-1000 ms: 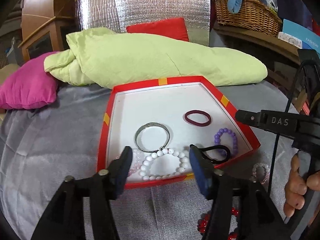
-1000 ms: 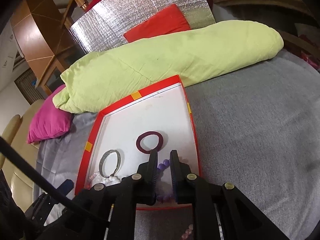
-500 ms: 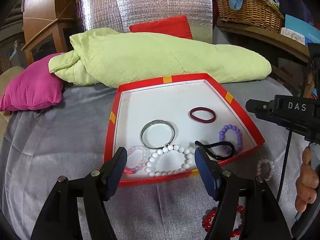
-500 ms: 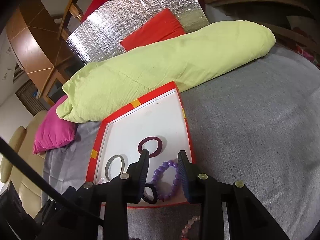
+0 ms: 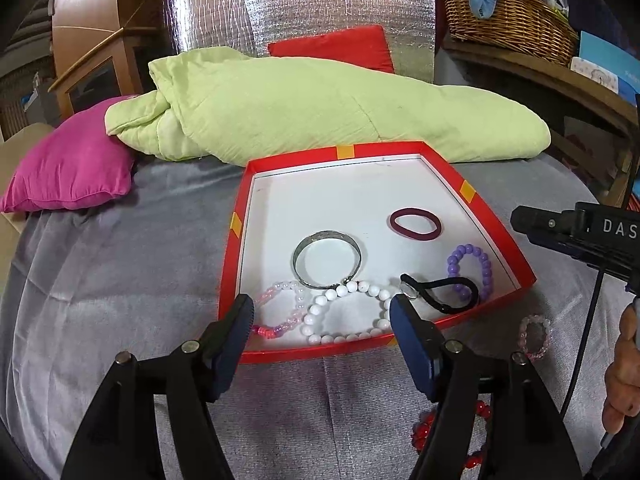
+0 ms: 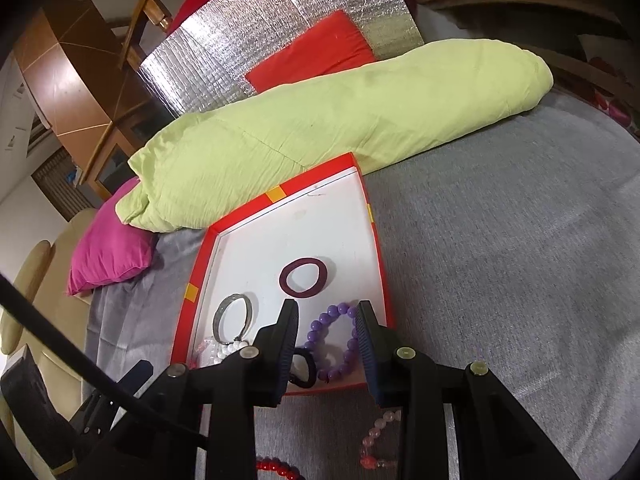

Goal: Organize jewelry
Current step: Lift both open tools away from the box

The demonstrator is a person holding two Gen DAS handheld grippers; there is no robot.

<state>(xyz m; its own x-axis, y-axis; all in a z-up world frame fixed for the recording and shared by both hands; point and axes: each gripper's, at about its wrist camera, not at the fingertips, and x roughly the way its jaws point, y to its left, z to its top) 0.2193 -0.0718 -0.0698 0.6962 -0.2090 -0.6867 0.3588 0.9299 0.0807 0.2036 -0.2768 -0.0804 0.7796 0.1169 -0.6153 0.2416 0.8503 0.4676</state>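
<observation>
right gripper (image 6: 327, 330) parted and empty, hanging over the near right corner of the red tray (image 6: 378, 248), purple bead bracelet (image 6: 334, 340) lying free on the tray floor below, seen between the fingers. left gripper (image 5: 321, 330) spread wider, also empty, over the tray's near rim above the white bead bracelet (image 5: 346, 314).

step in hand, as judged: release into the tray just finished; next pickup pending. inside the tray: silver bangle (image 5: 326, 258), maroon hair tie (image 5: 415, 223), black hair tie (image 5: 440, 294), pink clear bracelet (image 5: 280, 308). outside the tray, just off its near edge on the grey cover (image 6: 500, 260): pale pink bracelet (image 6: 378, 440), red bead bracelet (image 5: 448, 428).

next move likely calls for a drop to the cover and a pinch on one bead strand.

far half of the tray bare; low rim to clear on entry; green quilt (image 5: 320, 104) crowding the far rim.
</observation>
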